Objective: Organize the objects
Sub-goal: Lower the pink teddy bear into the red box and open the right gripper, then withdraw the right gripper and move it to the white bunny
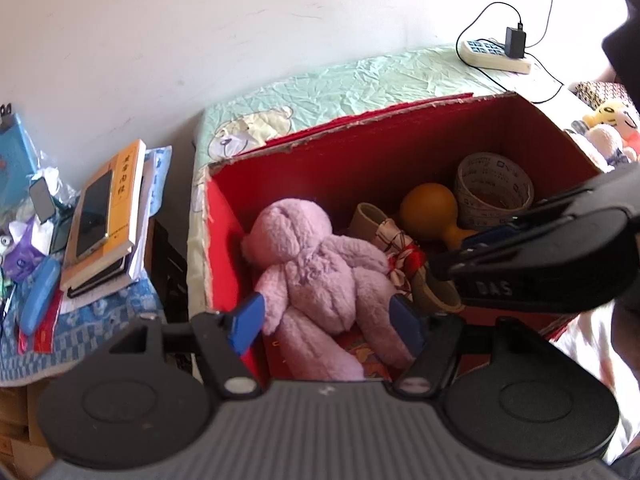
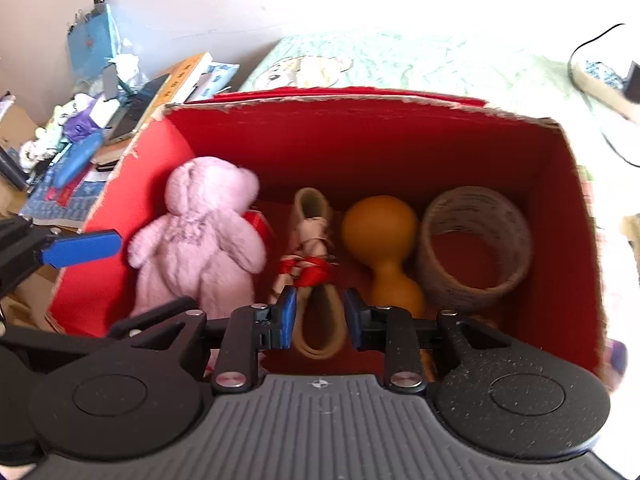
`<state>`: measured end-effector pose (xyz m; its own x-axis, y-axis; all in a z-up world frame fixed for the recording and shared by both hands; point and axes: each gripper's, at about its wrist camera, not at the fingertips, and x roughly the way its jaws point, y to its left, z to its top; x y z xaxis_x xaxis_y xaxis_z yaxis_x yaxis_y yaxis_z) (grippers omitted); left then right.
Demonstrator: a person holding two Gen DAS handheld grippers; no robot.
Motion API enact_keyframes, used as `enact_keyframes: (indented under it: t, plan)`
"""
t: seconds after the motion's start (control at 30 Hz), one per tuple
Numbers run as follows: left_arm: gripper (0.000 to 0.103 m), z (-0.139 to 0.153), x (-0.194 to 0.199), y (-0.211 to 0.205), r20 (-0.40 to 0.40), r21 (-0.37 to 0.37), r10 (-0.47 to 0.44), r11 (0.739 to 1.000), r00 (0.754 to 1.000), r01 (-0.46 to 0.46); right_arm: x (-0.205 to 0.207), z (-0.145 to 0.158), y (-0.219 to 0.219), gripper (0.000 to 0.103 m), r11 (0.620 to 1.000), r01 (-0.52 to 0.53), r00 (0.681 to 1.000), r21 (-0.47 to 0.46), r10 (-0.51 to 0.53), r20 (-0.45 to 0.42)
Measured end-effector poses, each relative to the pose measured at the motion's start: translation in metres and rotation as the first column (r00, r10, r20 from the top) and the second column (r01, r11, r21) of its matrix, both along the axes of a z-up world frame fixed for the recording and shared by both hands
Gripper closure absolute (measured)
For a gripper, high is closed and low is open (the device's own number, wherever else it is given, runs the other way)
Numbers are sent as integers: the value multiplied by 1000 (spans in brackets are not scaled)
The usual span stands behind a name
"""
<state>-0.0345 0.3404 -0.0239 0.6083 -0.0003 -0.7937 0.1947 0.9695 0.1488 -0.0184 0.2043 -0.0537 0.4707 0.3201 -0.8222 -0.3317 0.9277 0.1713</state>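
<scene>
Plush bear (image 2: 196, 236) | pink, fuzzy | face-down in red box (image 2: 360, 140)

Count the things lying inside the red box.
4 visible: pink plush bear at the left, tan strap bundle tied with red ribbon beside it, orange gourd next, tape roll at the right. Smaller things may be hidden beneath the bear.

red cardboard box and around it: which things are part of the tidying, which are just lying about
In the job:
- red cardboard box
- pink plush bear
- orange gourd
- tape roll
- tan strap bundle

Lying about:
- yellow book
- white power strip
</scene>
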Motion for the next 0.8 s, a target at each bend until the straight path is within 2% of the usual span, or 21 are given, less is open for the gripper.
enact_keyframes:
  t: [0.17,0.3,0.57,0.8]
  plan:
    - [31,1,0,-11,8,15,29,999,1000,-29,-7,8,-17,73,999,41,998,-20,-41,38]
    - [31,5,-2,-18,-3,-3,53,999,999,-53,-11,12,-29,69,998,57,997,-20,-56,56]
    - [27,24,-12,-38,14,-34,122,992,992,-121,-18,28,-50,67,1000,18,995,24,-20,98]
    - [23,42,-25,-71,46,-54,149,988,988,-147,-27,50,-88,67,998,-2,989,65,-8,149]
